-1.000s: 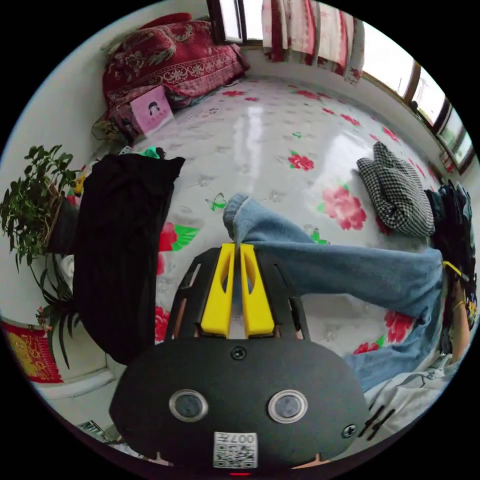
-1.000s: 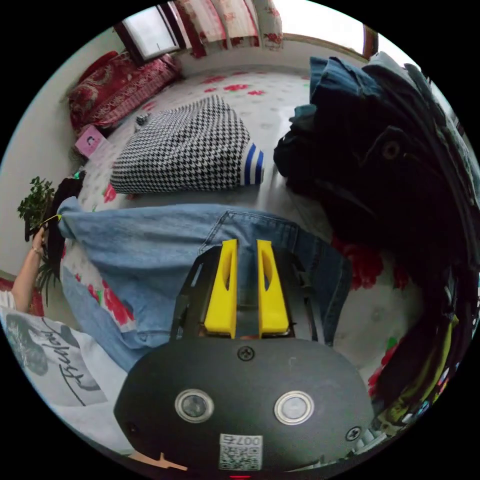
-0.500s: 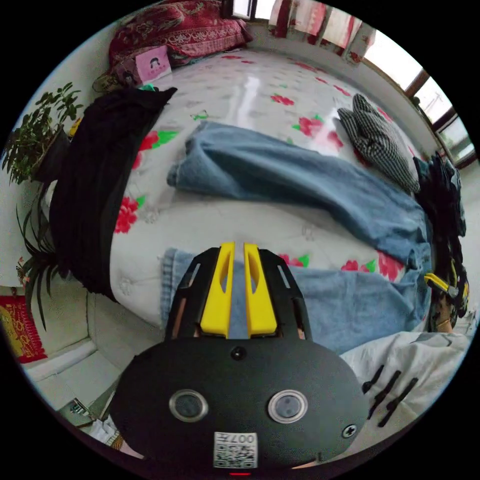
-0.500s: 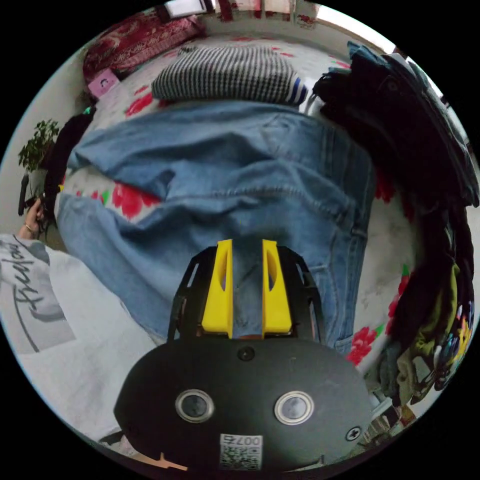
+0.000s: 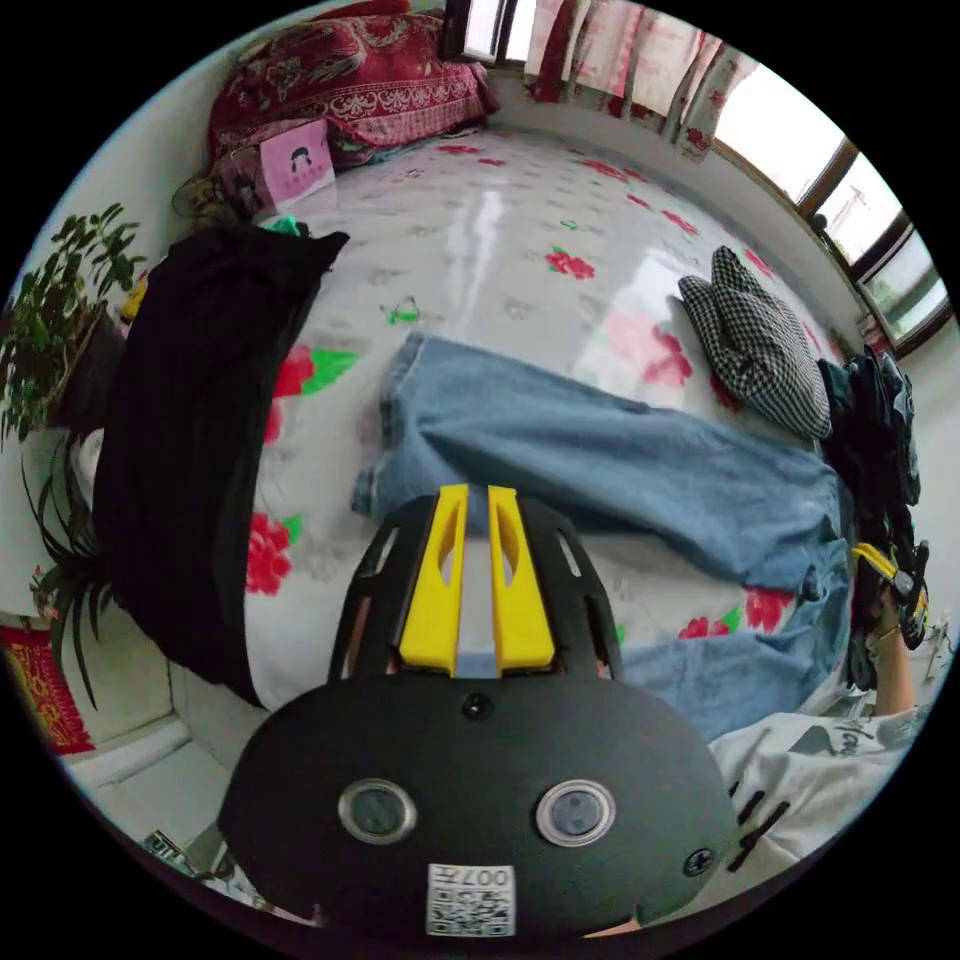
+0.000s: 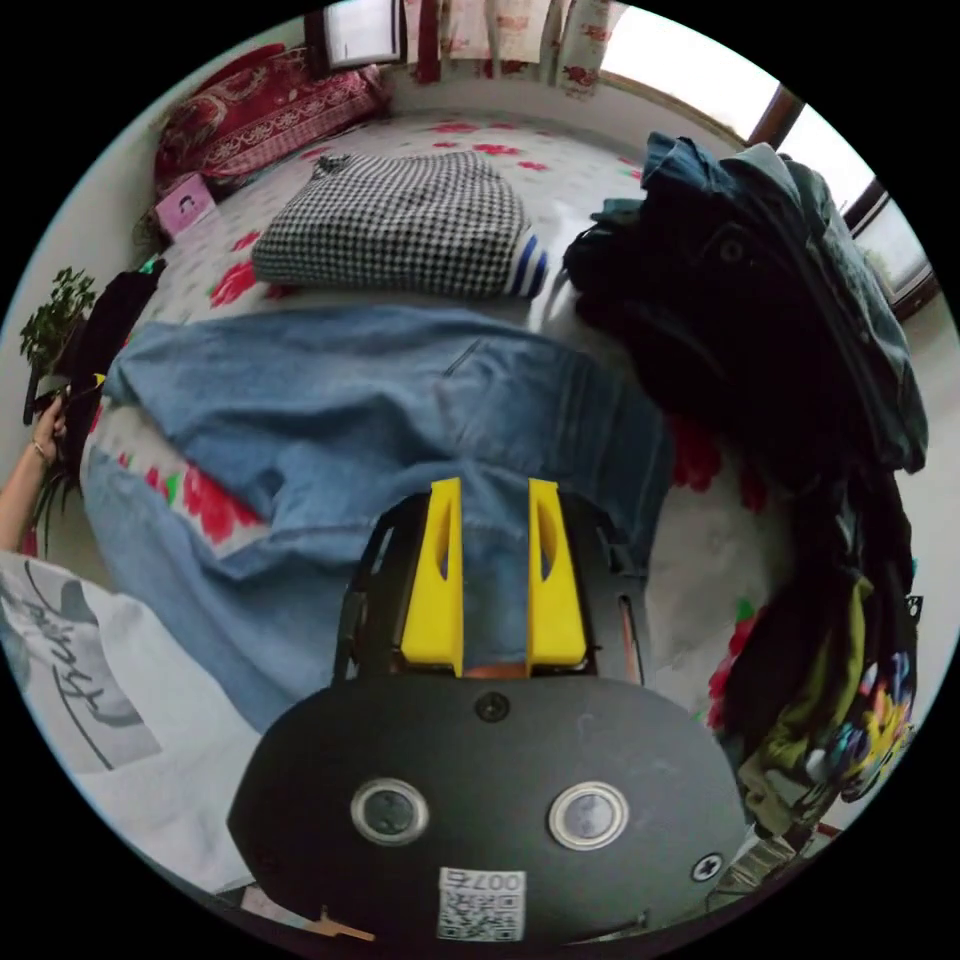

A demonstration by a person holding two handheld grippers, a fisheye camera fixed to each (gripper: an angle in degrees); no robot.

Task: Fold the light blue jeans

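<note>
The light blue jeans (image 5: 620,470) lie spread across the flowered bed sheet (image 5: 500,230), one leg stretched flat and the nearer leg (image 5: 720,680) running under my left gripper (image 5: 478,492). Its yellow jaws stand close together with pale denim between them, near the leg's hem. In the right gripper view the jeans (image 6: 350,400) show their waist end. My right gripper (image 6: 495,485) has denim from the waist filling the narrow gap between its jaws. The right gripper (image 5: 890,580) appears at the left gripper view's far right, and the left gripper (image 6: 95,380) at the right gripper view's left edge.
A folded houndstooth garment (image 6: 400,210) lies beyond the jeans. A heap of dark clothes (image 6: 760,330) crowds the waist end. A black garment (image 5: 190,420) drapes over the bed's other end beside a potted plant (image 5: 50,300). Red bedding (image 5: 350,80) sits far back. The person's white shirt (image 6: 90,680) is close.
A second ago the jeans hung taut between both grippers above the bed; now they lie on the sheet with the legs apart. Both jaw gaps look slightly wider.
</note>
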